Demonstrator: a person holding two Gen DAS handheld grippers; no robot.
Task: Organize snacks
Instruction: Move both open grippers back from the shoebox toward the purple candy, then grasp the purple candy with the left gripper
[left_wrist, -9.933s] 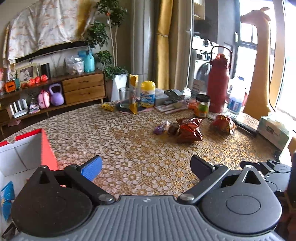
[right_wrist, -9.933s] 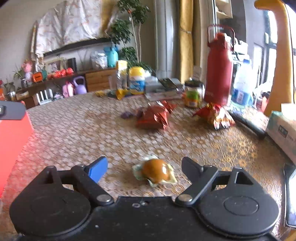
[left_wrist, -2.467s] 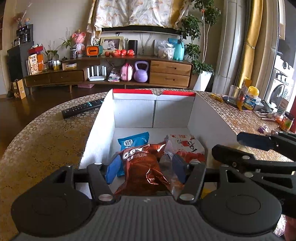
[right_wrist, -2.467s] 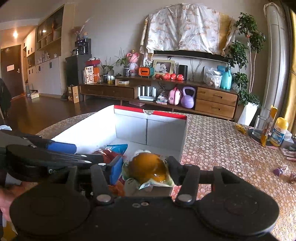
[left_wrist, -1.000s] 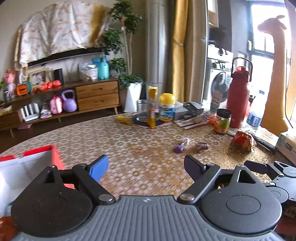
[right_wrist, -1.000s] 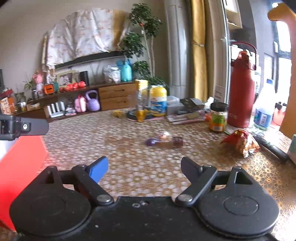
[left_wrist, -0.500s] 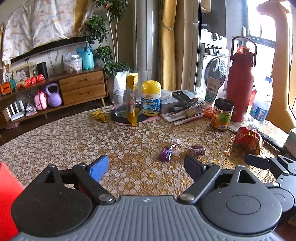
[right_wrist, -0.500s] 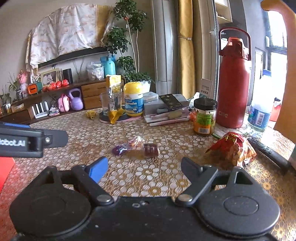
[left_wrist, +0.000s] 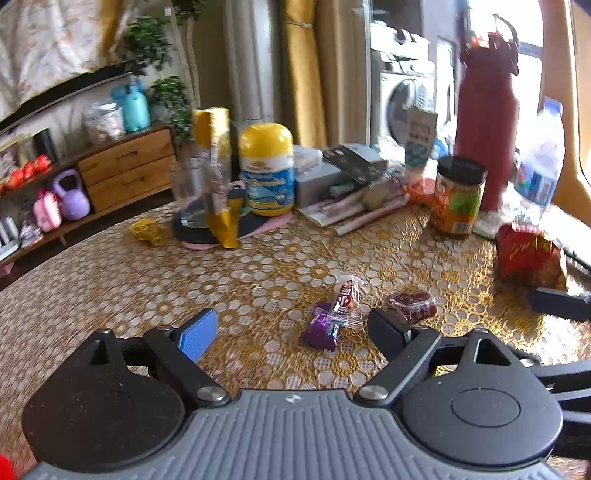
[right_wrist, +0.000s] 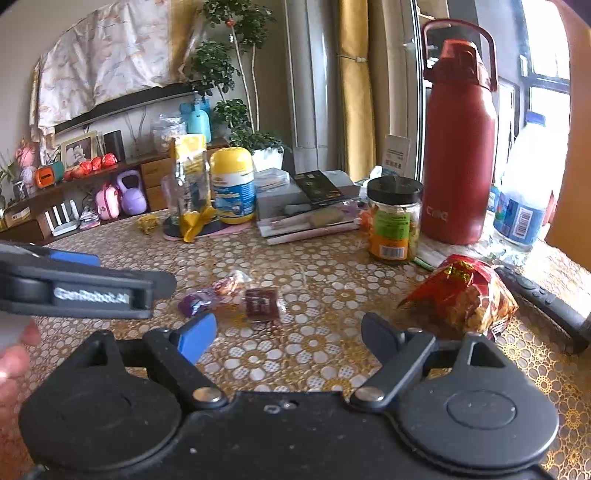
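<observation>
Snacks in front of you: three small wrapped sweets lie close together on the counter, with a purple sweet nearest your left tool, a clear-wrapped red-and-white sweet touching it, and a dark red sweet just beside them.
Bigger snack: a crinkled red and gold bag sits to the right, well apart from the three sweets.
Long axes: the purple and clear-wrapped sweets run in a line slanting away to the right in the right wrist view; the dark red sweet looks near square there, so its axis is unclear.
Left tool: its jaws stand wide apart and hold nothing; the purple sweet lies on the counter between its fingertips.
Right tool: its jaws are also spread wide and empty, over bare counter between the dark red sweet and the bag.
Open room: bare patterned counter lies left of the sweets and between them and the bag.
Crowded edge: behind the sweets stand a yellow-lidded tub, a black-lidded jar, a red flask and a plastic bottle.
Right edge: a dark remote lies beside the bag.
</observation>
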